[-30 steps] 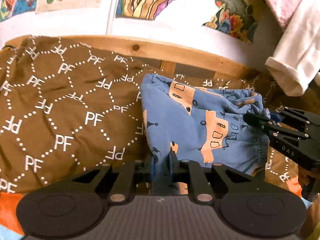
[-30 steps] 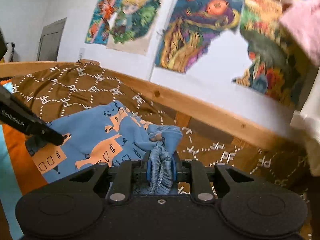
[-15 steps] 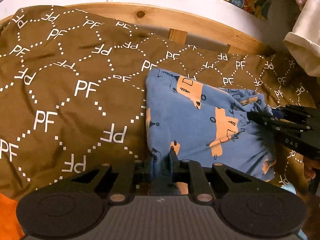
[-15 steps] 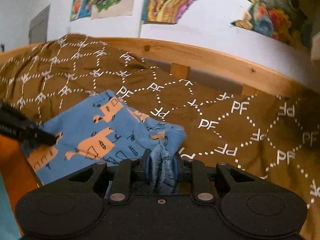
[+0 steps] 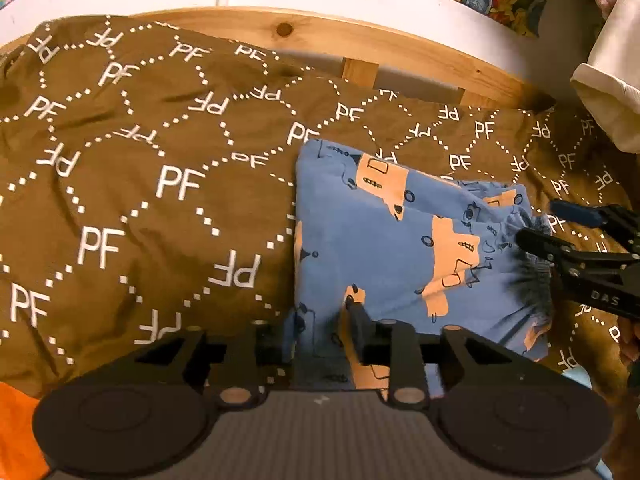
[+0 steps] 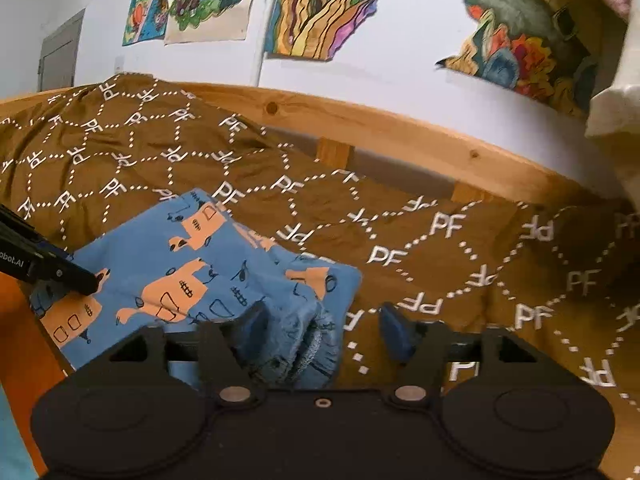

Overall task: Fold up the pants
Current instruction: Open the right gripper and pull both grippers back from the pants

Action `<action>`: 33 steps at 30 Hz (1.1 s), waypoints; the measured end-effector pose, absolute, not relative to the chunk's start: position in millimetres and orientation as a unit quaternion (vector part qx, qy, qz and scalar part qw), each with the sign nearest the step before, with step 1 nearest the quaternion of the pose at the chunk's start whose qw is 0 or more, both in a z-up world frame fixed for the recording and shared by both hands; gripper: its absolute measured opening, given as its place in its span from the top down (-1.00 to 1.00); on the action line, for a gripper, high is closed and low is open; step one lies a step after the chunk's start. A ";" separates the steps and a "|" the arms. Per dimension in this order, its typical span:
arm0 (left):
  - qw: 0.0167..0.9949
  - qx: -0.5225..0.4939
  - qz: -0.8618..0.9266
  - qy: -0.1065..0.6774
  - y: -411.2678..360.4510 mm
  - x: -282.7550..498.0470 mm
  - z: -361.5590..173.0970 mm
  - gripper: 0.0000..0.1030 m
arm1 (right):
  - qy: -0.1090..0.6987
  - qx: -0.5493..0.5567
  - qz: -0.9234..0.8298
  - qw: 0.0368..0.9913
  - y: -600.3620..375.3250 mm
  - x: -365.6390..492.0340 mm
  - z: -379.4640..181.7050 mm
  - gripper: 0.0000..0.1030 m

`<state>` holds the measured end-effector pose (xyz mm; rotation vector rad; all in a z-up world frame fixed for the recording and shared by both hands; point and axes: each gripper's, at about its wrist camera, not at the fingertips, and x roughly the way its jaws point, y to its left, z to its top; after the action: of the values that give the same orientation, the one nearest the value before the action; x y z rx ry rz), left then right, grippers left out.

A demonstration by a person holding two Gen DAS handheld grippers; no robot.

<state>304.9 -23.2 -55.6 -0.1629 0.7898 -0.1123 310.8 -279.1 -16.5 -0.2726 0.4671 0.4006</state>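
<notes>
The blue pants (image 5: 384, 248) with orange truck prints lie folded into a compact rectangle on the brown quilt (image 5: 140, 200); they also show in the right wrist view (image 6: 200, 272). My left gripper (image 5: 320, 320) is open, its jaws straddling the near edge of the pants. My right gripper (image 6: 324, 324) is open over the gathered waistband (image 6: 296, 344), which rests loose between the fingers. The right gripper also shows at the right of the left wrist view (image 5: 540, 224), open. The left gripper tip shows in the right wrist view (image 6: 80, 280).
A wooden bed rail (image 5: 360, 44) runs along the far side under a white wall with colourful posters (image 6: 320, 8). White and pink cloth (image 5: 612, 92) hangs at the right. An orange sheet (image 5: 16, 420) shows at the near left.
Both grippers have opened and let go of the pants. The folded pants have come down to rest flat on the quilt.
</notes>
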 end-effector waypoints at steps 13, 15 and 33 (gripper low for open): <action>0.943 -0.073 -0.004 0.326 -9.6 269.8 -25.5 -1.00 | 0.176 -0.110 0.124 0.970 -276.9 273.5 15.3 -0.98; 0.948 -0.071 0.003 0.311 -8.6 259.7 -21.6 -0.99 | 0.170 -0.099 0.114 0.974 -274.7 263.3 19.4 -0.98; 0.966 -0.082 -0.007 0.247 -15.1 157.9 -26.7 -0.99 | 0.173 -0.012 0.089 0.981 -265.9 140.5 6.7 -0.99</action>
<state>157.9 -15.1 -26.7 -0.1665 0.4987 -0.0141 140.5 -265.9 6.7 -0.0250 0.3475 0.1790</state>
